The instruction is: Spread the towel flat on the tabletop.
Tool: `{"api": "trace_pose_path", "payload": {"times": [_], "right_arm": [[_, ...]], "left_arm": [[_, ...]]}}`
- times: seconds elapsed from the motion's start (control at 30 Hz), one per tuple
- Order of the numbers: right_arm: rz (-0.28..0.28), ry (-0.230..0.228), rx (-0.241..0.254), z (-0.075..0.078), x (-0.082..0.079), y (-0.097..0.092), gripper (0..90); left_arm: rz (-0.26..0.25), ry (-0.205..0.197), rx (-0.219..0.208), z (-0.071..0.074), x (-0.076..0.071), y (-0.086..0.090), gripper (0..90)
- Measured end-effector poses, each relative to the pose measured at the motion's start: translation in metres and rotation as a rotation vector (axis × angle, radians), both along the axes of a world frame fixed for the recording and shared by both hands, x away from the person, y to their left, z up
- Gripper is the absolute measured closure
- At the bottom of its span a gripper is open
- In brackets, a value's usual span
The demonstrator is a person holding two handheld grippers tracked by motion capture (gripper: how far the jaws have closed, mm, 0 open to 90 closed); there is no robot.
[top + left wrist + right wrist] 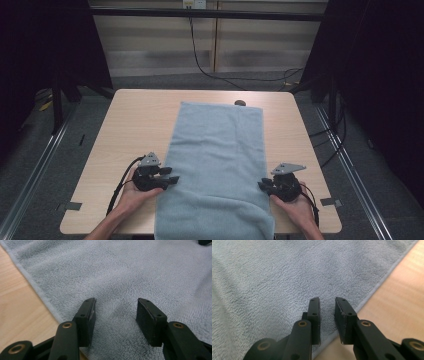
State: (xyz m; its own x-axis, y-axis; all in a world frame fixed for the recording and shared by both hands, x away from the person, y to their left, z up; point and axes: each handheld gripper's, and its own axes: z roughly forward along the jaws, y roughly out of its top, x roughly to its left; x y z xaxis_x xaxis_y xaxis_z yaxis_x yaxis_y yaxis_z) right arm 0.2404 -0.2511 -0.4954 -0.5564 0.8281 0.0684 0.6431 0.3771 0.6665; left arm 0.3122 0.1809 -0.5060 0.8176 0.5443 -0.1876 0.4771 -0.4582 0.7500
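We see a pale blue-grey towel (216,165) lying flat along the middle of the table (135,125), terry nap showing, a few soft creases near its middle. Its near end hangs past the table edge and is cut off by the frame. A small dark thing (240,103) peeks from behind its far edge; we cannot tell what it is. Our left hand-held gripper (172,175) stands spread over the towel's left hem, pinching nothing. Our right hand-held gripper (261,184) is narrowly parted at the right hem, pads clear of the cloth. Cables (210,70) trail on the floor beyond.
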Motion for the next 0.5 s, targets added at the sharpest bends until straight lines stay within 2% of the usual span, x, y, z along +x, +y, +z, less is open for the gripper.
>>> {"api": "trace_pose_path", "payload": {"times": [0.07,0.13,0.33,0.37,0.4,0.43,0.5], "right_arm": [[0.003,0.005,0.016,0.0,-0.007,-0.001,74.8],[0.024,0.011,0.036,0.0,-0.014,-0.002,74.6],[0.081,0.042,0.1,-0.001,-0.04,0.005,73.1],[0.098,0.048,0.101,0.0,-0.045,0.008,72.6],[0.118,0.05,0.102,0.0,-0.048,0.009,72.8],[0.134,0.062,0.095,0.001,-0.052,0.012,73.1],[0.144,0.063,0.103,0.002,-0.056,0.015,70.5]], "left_arm": [[-0.025,-0.002,0.006,0.001,-0.009,0.003,55.7],[-0.049,0.012,0.009,0.002,-0.022,0.008,56.5],[-0.136,0.059,0.006,0.006,-0.07,0.025,56.5],[-0.134,0.066,-0.005,0.006,-0.075,0.027,56.9],[-0.144,0.067,0.001,0.006,-0.078,0.03,57.5],[-0.142,0.08,-0.009,0.006,-0.08,0.033,58.1],[-0.135,0.08,-0.015,0.006,-0.077,0.035,58.3]]}}
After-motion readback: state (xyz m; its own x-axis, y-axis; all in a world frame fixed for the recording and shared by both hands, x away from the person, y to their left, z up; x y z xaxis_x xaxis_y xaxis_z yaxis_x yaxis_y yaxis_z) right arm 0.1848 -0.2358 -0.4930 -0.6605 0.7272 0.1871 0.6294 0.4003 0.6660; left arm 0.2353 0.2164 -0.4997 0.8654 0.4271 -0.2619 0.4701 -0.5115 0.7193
